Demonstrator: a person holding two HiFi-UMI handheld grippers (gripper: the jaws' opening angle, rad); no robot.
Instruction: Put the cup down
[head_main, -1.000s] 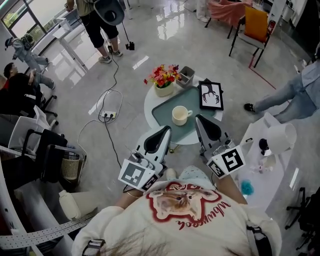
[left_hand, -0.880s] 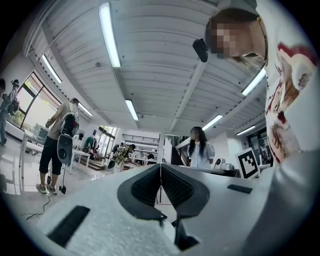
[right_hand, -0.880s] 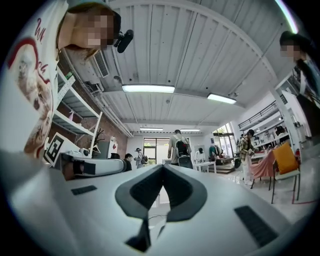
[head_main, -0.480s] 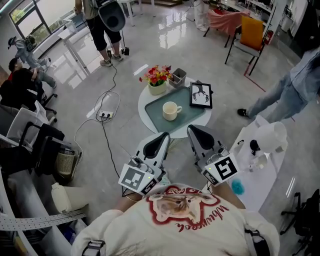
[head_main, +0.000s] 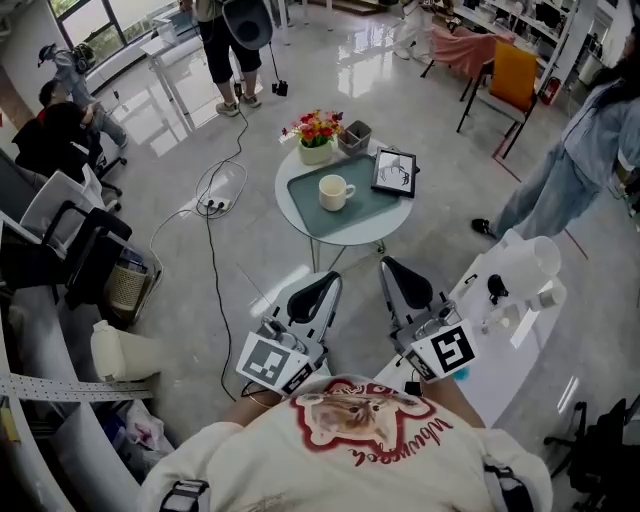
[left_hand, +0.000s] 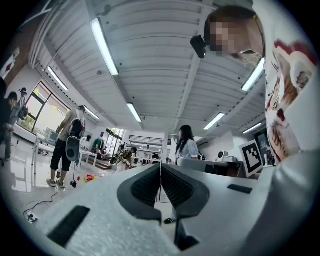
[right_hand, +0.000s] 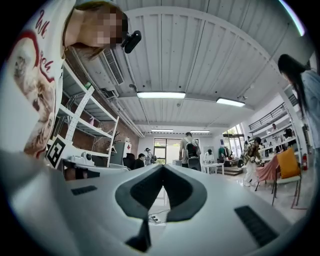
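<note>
Cup (head_main: 333, 192) upright on tray (head_main: 370, 205), mid counter (head_main: 330, 233), clear of rim. Left claw (head_main: 320, 287), right claw (head_main: 397, 272) clenched, empty, well apart from counter; open floor (head_main: 280, 255) between.

Cream ceramic cup (head_main: 333, 192) set down, upright.
It stands with its mouth open to the ceiling and its handle turned to the right, on the grey-green tray (head_main: 368, 206) near the middle of the round white tabletop (head_main: 340, 234), free of any grasp.
</note>
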